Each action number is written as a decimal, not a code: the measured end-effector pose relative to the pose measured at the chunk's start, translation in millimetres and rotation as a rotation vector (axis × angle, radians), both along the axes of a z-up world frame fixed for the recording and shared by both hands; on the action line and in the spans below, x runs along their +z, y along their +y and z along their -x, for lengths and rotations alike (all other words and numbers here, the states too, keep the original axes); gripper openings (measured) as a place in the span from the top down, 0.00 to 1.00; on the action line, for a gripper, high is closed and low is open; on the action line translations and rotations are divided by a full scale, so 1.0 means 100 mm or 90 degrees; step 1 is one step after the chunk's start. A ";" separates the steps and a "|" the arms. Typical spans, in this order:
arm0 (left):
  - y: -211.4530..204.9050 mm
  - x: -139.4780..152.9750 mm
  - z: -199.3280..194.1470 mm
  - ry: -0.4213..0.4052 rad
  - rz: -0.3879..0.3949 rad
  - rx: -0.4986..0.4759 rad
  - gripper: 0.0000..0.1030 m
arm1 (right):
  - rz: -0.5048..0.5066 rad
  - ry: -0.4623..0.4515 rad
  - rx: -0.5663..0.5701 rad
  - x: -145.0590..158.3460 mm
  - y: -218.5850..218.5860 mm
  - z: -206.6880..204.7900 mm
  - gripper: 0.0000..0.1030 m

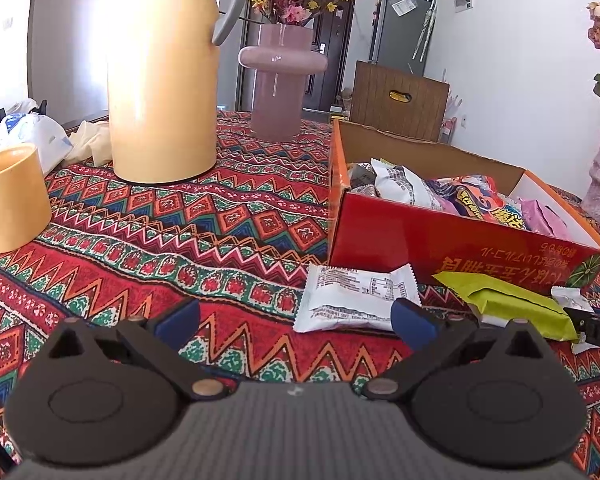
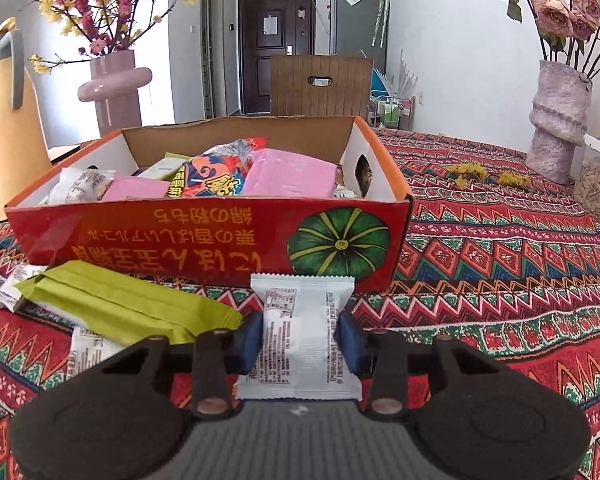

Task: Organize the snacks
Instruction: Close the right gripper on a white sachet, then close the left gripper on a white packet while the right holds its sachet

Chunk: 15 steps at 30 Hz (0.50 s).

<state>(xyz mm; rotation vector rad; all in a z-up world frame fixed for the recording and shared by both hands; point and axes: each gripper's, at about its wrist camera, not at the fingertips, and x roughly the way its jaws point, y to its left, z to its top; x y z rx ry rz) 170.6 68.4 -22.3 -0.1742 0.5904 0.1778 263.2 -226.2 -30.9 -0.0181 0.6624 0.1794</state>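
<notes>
Patterned tablecloth [image 2: 500, 248] under red snack box [image 2: 180, 236], green packet [image 2: 132, 304], thermos [image 1: 160, 80].

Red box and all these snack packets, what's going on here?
Someone is tidying snacks into the red box, which already holds several. The right hand-held gripper is shut on a white packet in front of the box. The left hand-held gripper is open and empty. A green packet lies on the tablecloth.

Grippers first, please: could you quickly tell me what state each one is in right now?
Left gripper: open, holding nothing.
Right gripper: closed on a white snack packet in front of the red cardboard box.
</notes>
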 end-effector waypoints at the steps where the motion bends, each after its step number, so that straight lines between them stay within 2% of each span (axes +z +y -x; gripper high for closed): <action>1: 0.00 0.00 0.00 0.000 0.000 0.001 0.00 | -0.004 -0.004 -0.003 0.01 -0.01 0.01 0.63; 7: -0.01 -0.01 -0.01 0.004 -0.005 0.001 0.00 | -0.033 -0.068 -0.033 0.11 -0.12 0.17 0.63; 15: -0.02 -0.03 -0.03 0.012 -0.017 0.009 0.00 | -0.047 -0.089 -0.035 0.14 -0.17 0.22 0.62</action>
